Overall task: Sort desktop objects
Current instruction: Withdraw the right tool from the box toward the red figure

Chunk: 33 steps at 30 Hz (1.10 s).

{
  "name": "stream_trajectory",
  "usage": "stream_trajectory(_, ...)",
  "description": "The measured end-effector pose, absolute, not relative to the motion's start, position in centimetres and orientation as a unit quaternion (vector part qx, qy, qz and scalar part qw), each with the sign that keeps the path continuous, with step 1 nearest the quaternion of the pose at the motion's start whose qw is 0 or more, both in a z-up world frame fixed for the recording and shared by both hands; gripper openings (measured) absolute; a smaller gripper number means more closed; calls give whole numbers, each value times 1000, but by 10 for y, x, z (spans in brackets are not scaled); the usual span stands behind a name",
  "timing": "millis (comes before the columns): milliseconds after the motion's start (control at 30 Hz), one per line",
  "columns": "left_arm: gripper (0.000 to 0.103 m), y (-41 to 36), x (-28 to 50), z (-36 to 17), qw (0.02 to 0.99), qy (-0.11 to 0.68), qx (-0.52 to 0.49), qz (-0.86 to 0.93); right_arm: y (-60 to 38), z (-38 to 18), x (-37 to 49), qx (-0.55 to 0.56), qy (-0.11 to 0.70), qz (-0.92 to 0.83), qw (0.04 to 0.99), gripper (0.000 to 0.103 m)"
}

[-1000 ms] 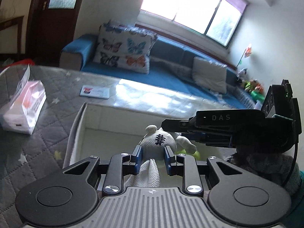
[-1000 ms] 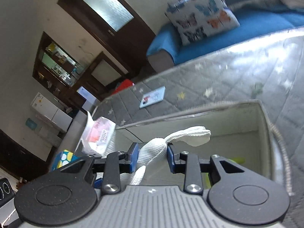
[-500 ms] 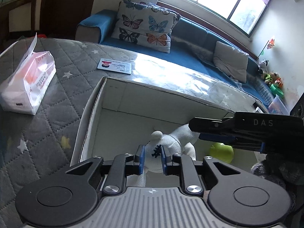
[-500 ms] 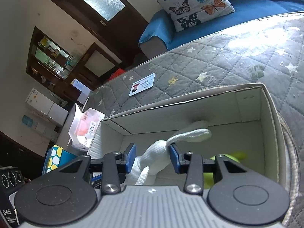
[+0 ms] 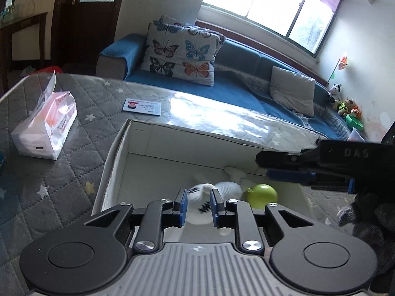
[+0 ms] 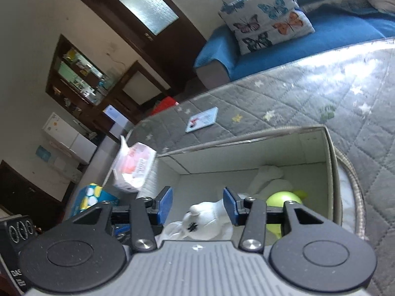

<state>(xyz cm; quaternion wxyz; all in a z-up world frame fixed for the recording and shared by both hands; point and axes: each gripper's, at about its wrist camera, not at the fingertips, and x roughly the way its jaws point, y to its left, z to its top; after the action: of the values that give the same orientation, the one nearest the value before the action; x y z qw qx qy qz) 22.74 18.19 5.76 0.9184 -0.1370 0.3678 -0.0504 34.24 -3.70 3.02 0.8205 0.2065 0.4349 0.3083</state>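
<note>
A white knitted toy (image 5: 197, 207) with black stitches hangs low inside the open cardboard box (image 5: 197, 130), beside a green ball (image 5: 261, 194). My left gripper (image 5: 198, 197) is shut on the toy, whose white cloth fills the narrow gap between the blue pads. The toy looks blurred. In the right wrist view the toy (image 6: 205, 217) lies below and beyond my right gripper (image 6: 198, 202). Its jaws are opening and neither pad touches the toy. The right gripper's fingers (image 5: 284, 159) reach in over the box from the right. The ball (image 6: 281, 199) sits at the box's right side.
A tissue pack (image 5: 47, 128) and a small card (image 5: 142, 106) lie on the grey quilted cover left of and behind the box. A blue dotted box (image 6: 93, 197) stands near the tissue pack (image 6: 134, 167). A blue sofa with a butterfly cushion (image 5: 182, 56) runs behind the table.
The right jaws opened and let go of the toy's arm. The toy sank from above the box rim down into the box. The left pads closed tighter.
</note>
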Motion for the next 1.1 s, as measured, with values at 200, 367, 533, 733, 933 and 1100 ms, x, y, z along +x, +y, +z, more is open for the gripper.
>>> stream_trajectory(200,24,163,198,69,923,360,-125,-57,-58,61,315,199,406,331,828,50)
stream_trajectory(367,26,145,172,75,926,352,-119,-68,-80,84,289,179,385,340,839,52)
stream_trajectory(533,27,126,147,78,926,349,-118,-82,-100,100,265,138,368,348,851,61)
stream_trajectory(733,27,104,121,70,920,355,-125,-108,-125,106,231,71,359,345,865,68)
stream_trajectory(933,29,81,100,62,914,360,-129,-135,-144,94,192,15,361,340,868,69)
stream_trajectory(1100,29,68,91,53,910,367,-126,-144,-152,79,157,-21,352,336,873,69)
